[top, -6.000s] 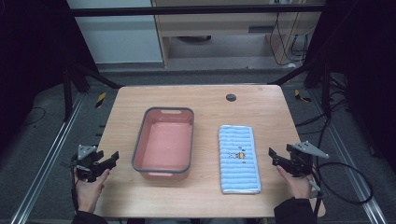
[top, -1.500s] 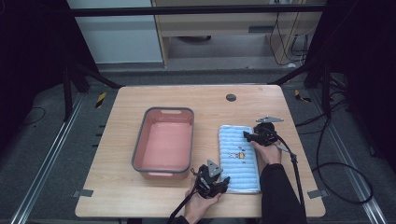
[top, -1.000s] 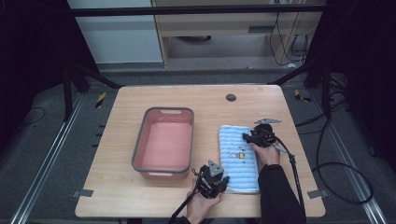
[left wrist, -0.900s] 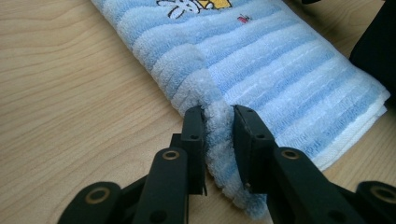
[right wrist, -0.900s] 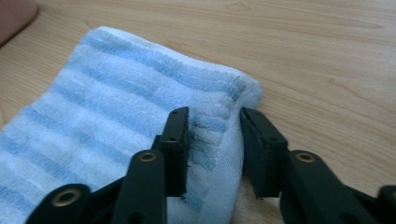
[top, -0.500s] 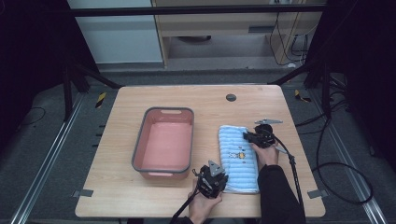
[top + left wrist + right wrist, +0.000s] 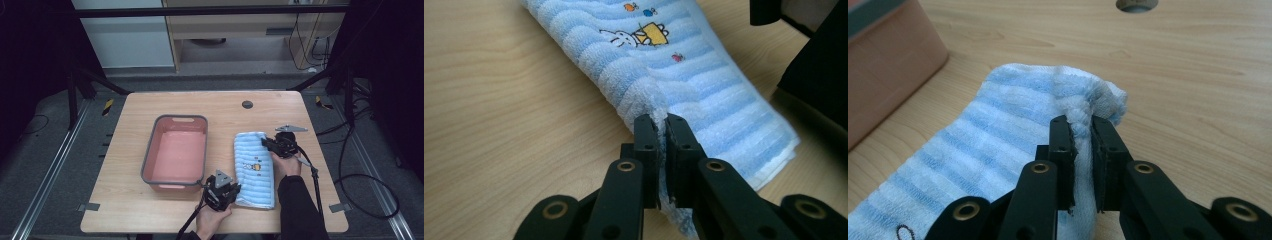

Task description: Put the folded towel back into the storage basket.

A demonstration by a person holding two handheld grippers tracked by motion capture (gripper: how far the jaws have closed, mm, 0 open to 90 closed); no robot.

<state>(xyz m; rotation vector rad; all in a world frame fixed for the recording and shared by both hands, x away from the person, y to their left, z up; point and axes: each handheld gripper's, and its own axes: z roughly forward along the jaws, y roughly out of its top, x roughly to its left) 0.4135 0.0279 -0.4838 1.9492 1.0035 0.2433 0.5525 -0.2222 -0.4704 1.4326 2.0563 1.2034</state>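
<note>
A folded blue-and-white striped towel (image 7: 254,167) with a small cartoon print lies on the wooden table (image 7: 150,110), right of a pink tub (image 7: 176,152). My left gripper (image 7: 231,192) is shut on the towel's near left corner; in the left gripper view the terry cloth (image 7: 684,65) bunches between the jaws of the left gripper (image 7: 662,131). My right gripper (image 7: 266,143) is shut on the towel's far right corner; the right gripper view shows the right gripper (image 7: 1082,130) pinching a raised fold of the towel (image 7: 1013,120).
The pink tub (image 7: 883,65) with a grey rim stands empty at the table's middle. A round cable hole (image 7: 247,104) lies beyond the towel. Cables trail off the table's right side. A person's hands come in from the near edge.
Over six seconds both grippers came in from the table's near corners to the towel. In the last second the right gripper shifted slightly and the far corner has puckered up.
</note>
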